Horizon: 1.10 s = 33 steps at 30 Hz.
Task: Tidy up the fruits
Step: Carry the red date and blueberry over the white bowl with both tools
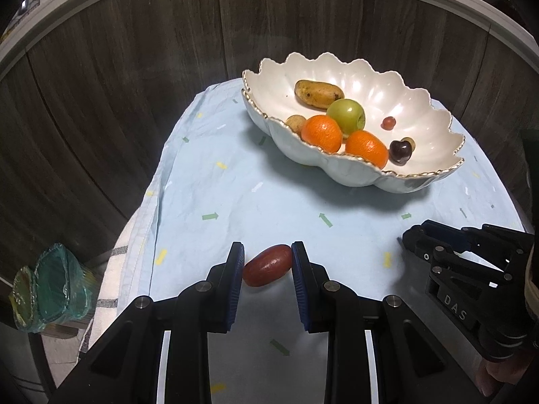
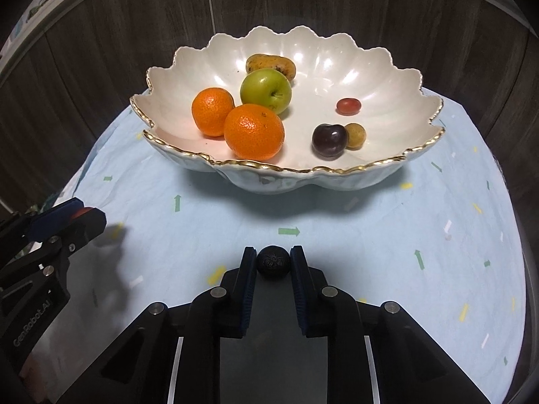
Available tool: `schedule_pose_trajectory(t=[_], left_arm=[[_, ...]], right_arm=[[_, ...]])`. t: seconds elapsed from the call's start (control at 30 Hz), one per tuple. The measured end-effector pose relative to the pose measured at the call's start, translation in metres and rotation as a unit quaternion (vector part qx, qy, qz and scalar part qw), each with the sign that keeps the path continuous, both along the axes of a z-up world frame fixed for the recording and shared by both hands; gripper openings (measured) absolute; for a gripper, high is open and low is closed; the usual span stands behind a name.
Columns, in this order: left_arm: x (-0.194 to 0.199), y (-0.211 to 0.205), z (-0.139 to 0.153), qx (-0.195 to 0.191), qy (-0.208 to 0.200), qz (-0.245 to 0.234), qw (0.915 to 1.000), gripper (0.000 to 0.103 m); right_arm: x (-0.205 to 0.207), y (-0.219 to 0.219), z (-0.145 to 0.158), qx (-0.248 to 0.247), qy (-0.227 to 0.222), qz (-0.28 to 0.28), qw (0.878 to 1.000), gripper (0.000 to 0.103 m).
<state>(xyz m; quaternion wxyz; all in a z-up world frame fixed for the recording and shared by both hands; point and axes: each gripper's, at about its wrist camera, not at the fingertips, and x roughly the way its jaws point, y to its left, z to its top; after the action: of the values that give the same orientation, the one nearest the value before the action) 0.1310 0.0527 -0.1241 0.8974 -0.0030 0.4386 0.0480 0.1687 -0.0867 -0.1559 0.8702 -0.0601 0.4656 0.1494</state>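
Observation:
A white scalloped bowl with a gold rim [image 1: 434, 128] [image 2: 188, 77] stands on the blue cloth. In it lie two oranges [image 2: 254, 131], a green apple [image 2: 265, 91], a yellow-brown mango [image 2: 271, 64], a dark plum [image 2: 329, 140], a small red fruit [image 2: 349, 105] and a small tan fruit [image 2: 356, 135]. My left gripper [image 1: 268, 264] is shut on a red oval fruit [image 1: 267, 265], held in front of the bowl. My right gripper [image 2: 273, 262] is shut on a small dark round fruit [image 2: 273, 262]. The right gripper also shows in the left wrist view [image 1: 409, 239].
A light blue cloth with arrow marks [image 1: 219, 185] covers the small table. Dark wood panels [image 1: 118, 67] stand behind. A green glass object [image 1: 50, 289] sits low at the left, off the table. The left gripper shows at the left edge of the right wrist view [image 2: 81, 217].

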Motion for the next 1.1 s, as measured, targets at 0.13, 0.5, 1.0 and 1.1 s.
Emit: schedule_pose_trajectory(t=[0.13,0.5,1.0,1.1], left_arm=[[-0.001,-0.004,0.008,0.000,-0.006,-0.006,1.0000,0.028],[0.006,-0.019,0.038,-0.001,-0.026,-0.024,0.9994,0.028],[0.051,-0.030,0.082,0.000,-0.060,-0.050,0.9969,0.029],[0.063,-0.031,0.088,0.002,-0.065,-0.052,0.9965,0.029]], right_arm=[[-0.005,-0.008,0.013,0.008,-0.004,-0.010,1.000,0.022],[-0.006,-0.028,0.059,0.023,-0.039,-0.027,0.999,0.022],[0.032,-0.043,0.112,0.030,-0.089,-0.048,0.994,0.022],[0.043,-0.045,0.118,0.031,-0.094,-0.053,0.994,0.022]])
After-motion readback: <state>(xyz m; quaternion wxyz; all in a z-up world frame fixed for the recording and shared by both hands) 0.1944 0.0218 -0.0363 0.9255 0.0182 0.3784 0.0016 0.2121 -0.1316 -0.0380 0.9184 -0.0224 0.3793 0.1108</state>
